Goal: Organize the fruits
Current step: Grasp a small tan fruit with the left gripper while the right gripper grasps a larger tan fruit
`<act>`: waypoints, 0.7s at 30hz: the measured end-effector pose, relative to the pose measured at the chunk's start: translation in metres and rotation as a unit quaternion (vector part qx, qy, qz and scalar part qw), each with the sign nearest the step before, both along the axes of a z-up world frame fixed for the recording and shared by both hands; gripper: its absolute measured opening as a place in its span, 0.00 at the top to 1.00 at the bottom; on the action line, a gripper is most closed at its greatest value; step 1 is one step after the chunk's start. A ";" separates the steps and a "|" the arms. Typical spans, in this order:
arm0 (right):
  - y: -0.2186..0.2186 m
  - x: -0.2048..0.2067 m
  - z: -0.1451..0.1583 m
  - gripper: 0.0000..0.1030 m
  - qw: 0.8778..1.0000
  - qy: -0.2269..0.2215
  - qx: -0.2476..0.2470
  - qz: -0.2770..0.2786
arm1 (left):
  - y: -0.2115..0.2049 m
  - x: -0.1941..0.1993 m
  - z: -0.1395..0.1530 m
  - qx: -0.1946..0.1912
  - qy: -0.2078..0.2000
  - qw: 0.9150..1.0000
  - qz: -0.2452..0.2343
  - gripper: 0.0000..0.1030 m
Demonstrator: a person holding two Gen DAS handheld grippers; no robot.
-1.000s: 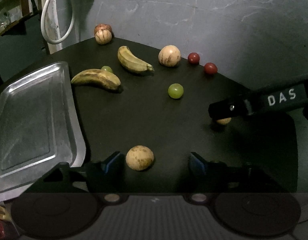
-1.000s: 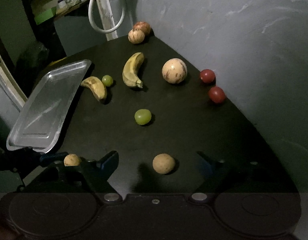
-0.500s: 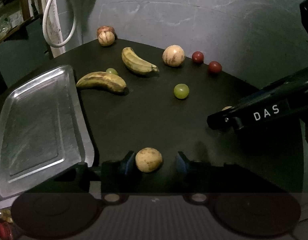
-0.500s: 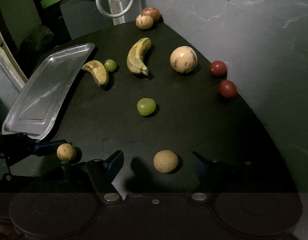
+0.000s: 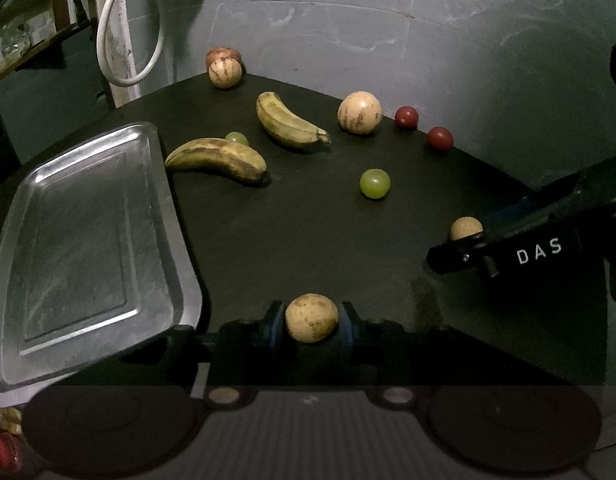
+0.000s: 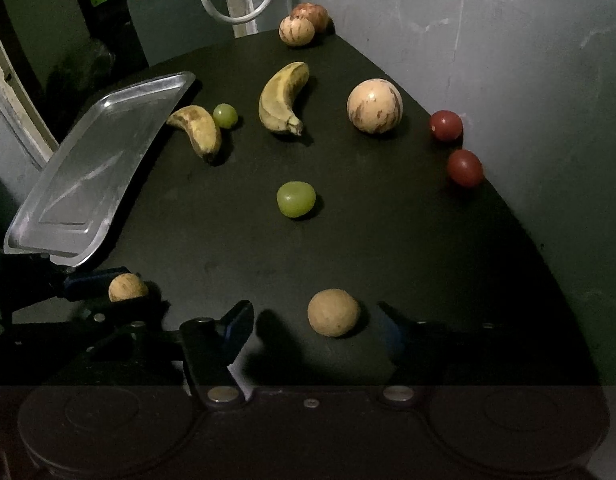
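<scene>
In the left wrist view, my left gripper (image 5: 312,326) holds a tan speckled round fruit (image 5: 312,318) at the table's near edge. Both blue pads (image 5: 275,326) touch its sides and the jaws are still closing. In the right wrist view, a second tan round fruit (image 6: 334,318) lies between the fingers of my right gripper (image 6: 314,330). These jaws are closing too, with a clear gap on the fruit's left side. A steel tray (image 5: 180,248) sits at the left with nothing in it. The left wrist view shows the right gripper's finger (image 5: 460,254) beside the second fruit (image 5: 466,228).
On the black table (image 5: 288,240) lie two bananas (image 5: 218,158) (image 5: 288,122), two green grapes (image 5: 375,184) (image 5: 237,138), striped round fruits (image 5: 360,113) (image 5: 225,73) and two red fruits (image 5: 407,116) (image 5: 440,138). A grey wall (image 5: 468,60) stands behind and to the right. A white cable (image 5: 108,40) hangs at the back left.
The left jaws have closed from wide apart onto the tan fruit. The right jaws have narrowed around the second tan fruit, which now looks nearer and larger in that view.
</scene>
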State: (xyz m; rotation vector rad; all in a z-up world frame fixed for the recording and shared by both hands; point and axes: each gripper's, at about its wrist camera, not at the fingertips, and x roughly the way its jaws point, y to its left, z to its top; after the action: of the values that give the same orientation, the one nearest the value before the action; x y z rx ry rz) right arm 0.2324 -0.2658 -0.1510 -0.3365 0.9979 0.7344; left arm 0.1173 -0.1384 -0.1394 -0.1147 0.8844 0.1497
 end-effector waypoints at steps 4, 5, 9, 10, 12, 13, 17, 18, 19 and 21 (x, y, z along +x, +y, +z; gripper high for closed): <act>-0.001 0.000 -0.003 0.44 1.000 -0.003 -0.004 0.004 | 0.001 0.000 0.000 -0.001 0.000 1.000 0.001 0.70; -0.002 0.000 -0.003 0.46 1.000 -0.005 -0.004 0.005 | 0.000 0.000 0.000 -0.001 0.000 1.000 0.001 0.70; -0.002 0.003 -0.003 0.55 1.000 -0.011 -0.003 0.003 | 0.001 -0.001 0.000 -0.001 0.001 1.000 0.002 0.70; -0.002 0.003 -0.003 0.62 1.000 -0.013 -0.003 0.004 | 0.001 -0.001 0.000 -0.002 0.000 1.000 0.002 0.70; -0.002 0.004 -0.002 0.71 1.000 -0.015 -0.004 0.004 | 0.002 -0.001 0.000 -0.004 0.000 1.000 0.003 0.70; -0.003 0.004 -0.002 0.71 1.000 -0.015 -0.004 0.004 | 0.002 -0.001 0.000 -0.005 0.000 1.000 0.004 0.70; -0.005 0.004 -0.001 0.71 1.000 -0.017 -0.001 0.003 | 0.006 -0.001 0.002 -0.010 -0.004 1.000 0.006 0.70; -0.005 0.003 0.001 0.71 1.000 -0.017 0.001 0.001 | 0.007 -0.001 0.004 -0.010 -0.007 1.000 0.005 0.70; -0.005 0.002 0.003 0.71 1.000 -0.018 0.003 0.001 | 0.008 -0.002 0.007 -0.011 -0.010 1.000 0.005 0.70; -0.004 -0.001 0.009 0.71 1.000 -0.021 0.007 0.000 | 0.012 -0.003 0.013 -0.012 -0.016 1.000 0.006 0.70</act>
State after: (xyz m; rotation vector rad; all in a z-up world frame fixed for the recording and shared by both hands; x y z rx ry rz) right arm 0.2317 -0.2702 -0.1421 -0.3373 0.9525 0.7311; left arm 0.1145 -0.1266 -0.1264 -0.1449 0.8536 0.1477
